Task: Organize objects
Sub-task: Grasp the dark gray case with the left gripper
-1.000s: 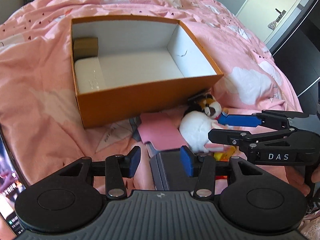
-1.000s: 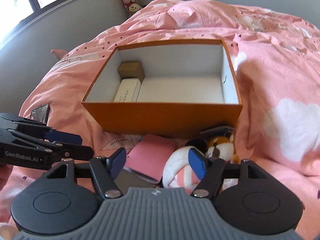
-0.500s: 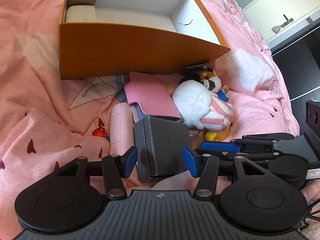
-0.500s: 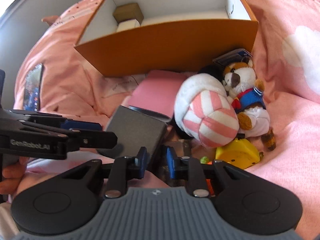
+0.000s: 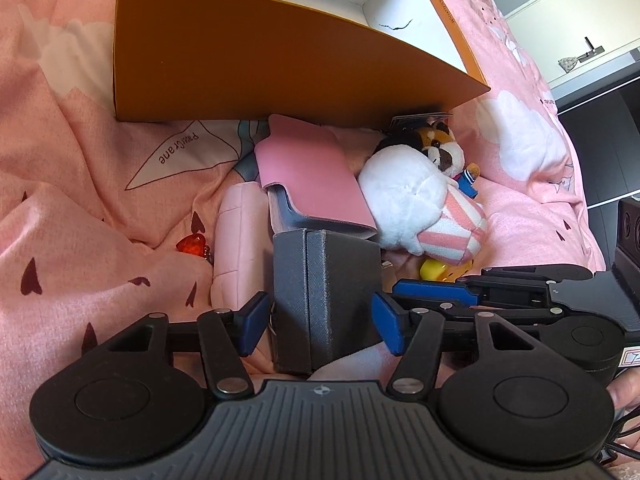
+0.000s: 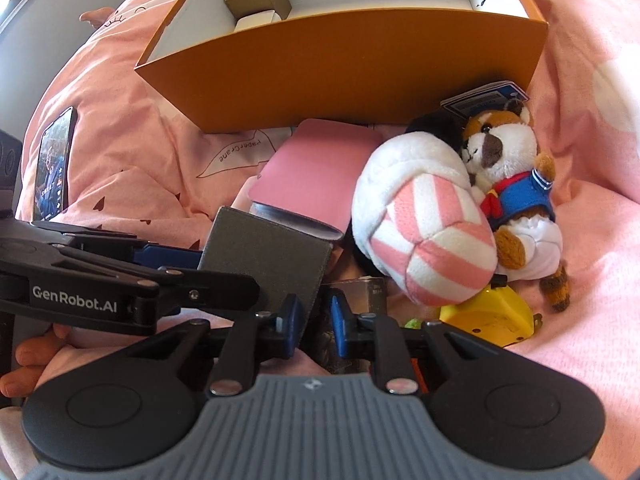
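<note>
With the left gripper (image 5: 320, 330) spread around the grey box (image 5: 326, 300) near the orange box (image 5: 280, 64), pads not yet pressing, and the right gripper (image 6: 314, 330) nearly closed on nothing visible, closing off-centre could twist the box away.

- The orange box (image 5: 256, 60) looks like smooth matt cardboard, white inside.
- The dark grey box (image 5: 326, 296) has a fine woven-looking grain, matt.
- The pink bedspread (image 5: 80, 208) is soft, creased cloth with printed hearts.
- The striped plush (image 6: 424, 232) and the small plush animal (image 6: 508, 168) are fuzzy fabric.
- The pink case (image 5: 312, 176) looks smooth and matt.
- The red heart charm (image 5: 192, 245) is glossy and translucent.
- The yellow toy (image 6: 492, 316) looks like smooth plastic.
- The phone (image 6: 52, 164) has a glossy screen.
</note>
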Tool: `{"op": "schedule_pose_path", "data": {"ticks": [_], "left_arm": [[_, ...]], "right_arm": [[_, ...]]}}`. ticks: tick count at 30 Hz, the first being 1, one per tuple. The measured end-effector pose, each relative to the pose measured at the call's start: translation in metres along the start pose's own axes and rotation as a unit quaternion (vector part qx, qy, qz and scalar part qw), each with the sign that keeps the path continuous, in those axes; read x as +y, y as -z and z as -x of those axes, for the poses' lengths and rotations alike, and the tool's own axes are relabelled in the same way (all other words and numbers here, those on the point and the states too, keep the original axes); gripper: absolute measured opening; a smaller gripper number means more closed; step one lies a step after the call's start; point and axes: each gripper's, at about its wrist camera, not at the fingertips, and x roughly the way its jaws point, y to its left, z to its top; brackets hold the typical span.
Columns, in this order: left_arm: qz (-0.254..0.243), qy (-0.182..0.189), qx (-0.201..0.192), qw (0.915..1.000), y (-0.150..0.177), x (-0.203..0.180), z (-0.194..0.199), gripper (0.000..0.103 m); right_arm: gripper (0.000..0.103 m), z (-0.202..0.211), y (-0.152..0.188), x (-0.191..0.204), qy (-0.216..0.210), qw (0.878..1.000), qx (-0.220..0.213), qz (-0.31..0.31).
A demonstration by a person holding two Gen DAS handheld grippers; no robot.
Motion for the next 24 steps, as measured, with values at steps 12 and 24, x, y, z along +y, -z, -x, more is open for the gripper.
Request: {"op": "schedule_pose_path", "data": {"ticks": [12,24], "left_arm": [[0.002,0.024,-0.017,0.9996,0.001,-0.002,0.006,0.046],[-0.015,0.035,-0.011,0.9992,0.004,-0.018,-0.002,0.038]], "right_arm": [[0.019,0.002,-0.005,0.003,-0.027,1.0,-0.009,0.0],[0.02,0.001,0.004,-0.008,0.018,1.0,0.006,-0.014]]}}
